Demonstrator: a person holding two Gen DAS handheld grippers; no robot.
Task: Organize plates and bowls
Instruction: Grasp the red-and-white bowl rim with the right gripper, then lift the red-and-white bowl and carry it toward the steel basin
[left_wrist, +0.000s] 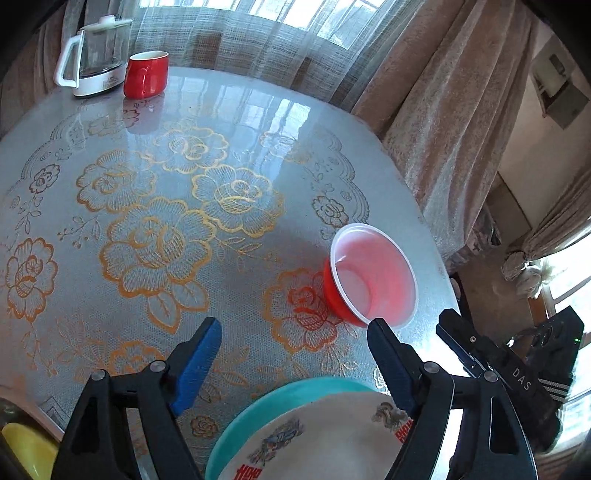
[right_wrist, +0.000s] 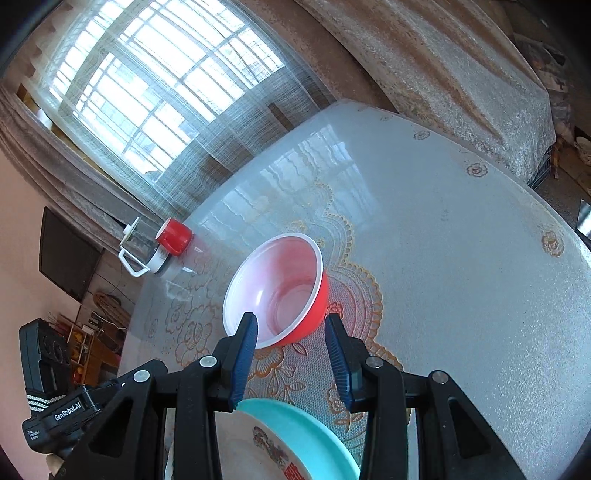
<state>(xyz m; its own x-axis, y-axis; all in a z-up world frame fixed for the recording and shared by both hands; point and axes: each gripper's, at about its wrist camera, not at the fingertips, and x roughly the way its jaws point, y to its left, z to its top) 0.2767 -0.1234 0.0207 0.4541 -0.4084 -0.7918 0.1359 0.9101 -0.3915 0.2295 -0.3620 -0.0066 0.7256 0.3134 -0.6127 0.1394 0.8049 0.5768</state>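
Table (left_wrist: 229, 110) bears bowl (left_wrist: 373, 277), mug (left_wrist: 146, 74), kettle (left_wrist: 96, 55).

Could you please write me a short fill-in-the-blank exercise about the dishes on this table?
1. The bowl that stands alone on the table is white inside and ____ outside.
2. Below the tongs, a white patterned plate lies on a plate coloured ____.
3. At the table's far edge, a red mug stands beside a glass ____ with a white handle.
4. The left tongs are open and hold ____.

Missing words: red; teal; kettle; nothing
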